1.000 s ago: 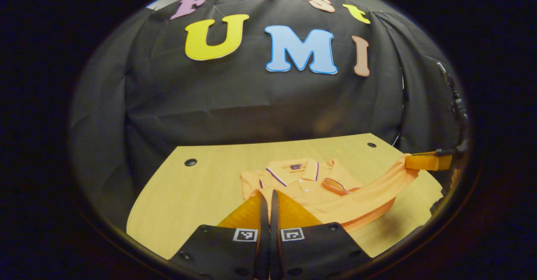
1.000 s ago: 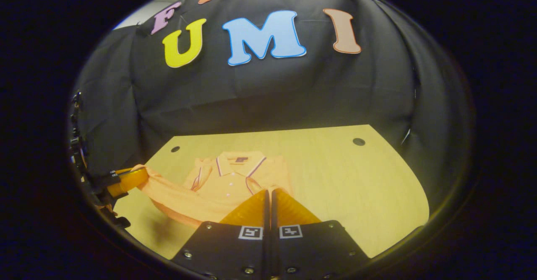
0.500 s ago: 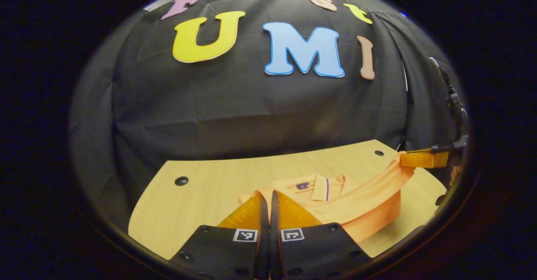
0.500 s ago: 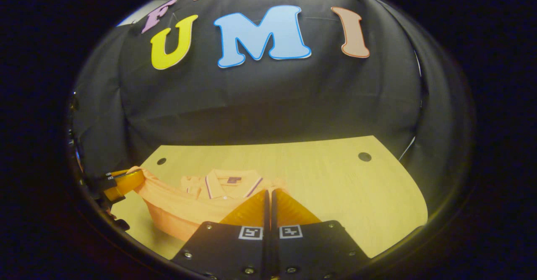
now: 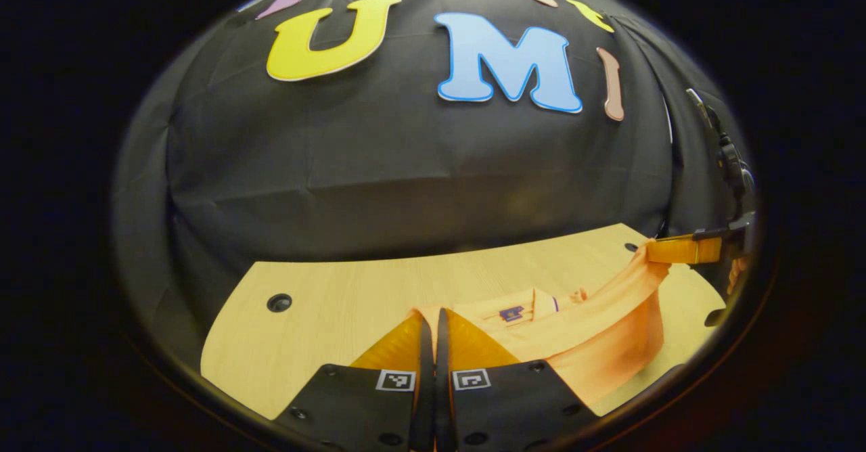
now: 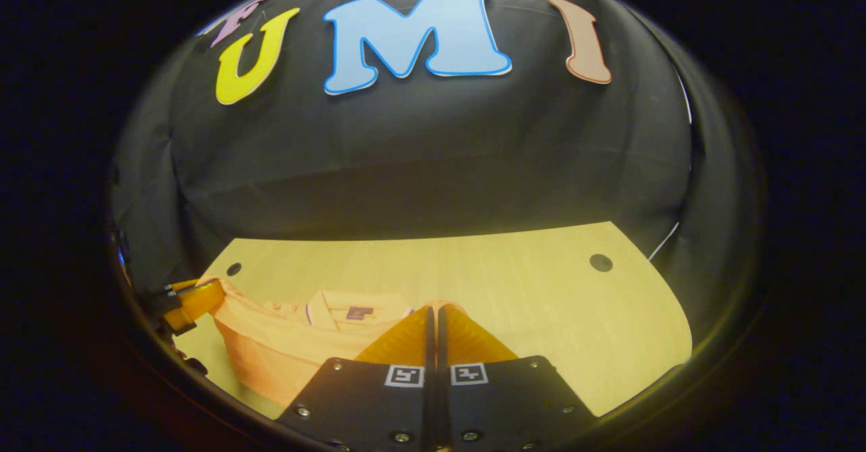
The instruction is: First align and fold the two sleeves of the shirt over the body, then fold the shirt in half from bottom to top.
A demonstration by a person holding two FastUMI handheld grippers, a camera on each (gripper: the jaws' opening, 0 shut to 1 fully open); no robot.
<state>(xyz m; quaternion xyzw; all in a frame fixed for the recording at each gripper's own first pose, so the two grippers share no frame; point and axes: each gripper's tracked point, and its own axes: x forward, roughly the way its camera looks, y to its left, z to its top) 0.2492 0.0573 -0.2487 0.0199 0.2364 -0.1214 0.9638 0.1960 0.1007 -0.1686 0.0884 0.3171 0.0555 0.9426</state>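
- The left claw [image 5: 433,317] is clenched on the shirt's [image 5: 582,330] bottom hem at one corner; in the left gripper view its fingers are pressed together with orange fabric caught at the tips.
- The shirt hangs as a raised band between the two claws, above the table [image 5: 325,303]. Its collar [image 6: 352,306] lies flat on the table farther toward the booth wall.
- The right claw [image 6: 433,313] is likewise clenched on the hem's other corner. It also appears at the far right of the left gripper view, fabric stretching up to its tips.
- The sleeves look already folded in, so this seems to be the bottom-to-top fold, partway through.
- To do it well, I would carry both corners forward together at the same height, so the hem stays straight and parallel to the shoulders.
- Keep the band lightly taut between the claws; slack in the middle may sag and crease.
- Lay the hem down just short of the collar, then let go with both claws at once so neither corner drags.
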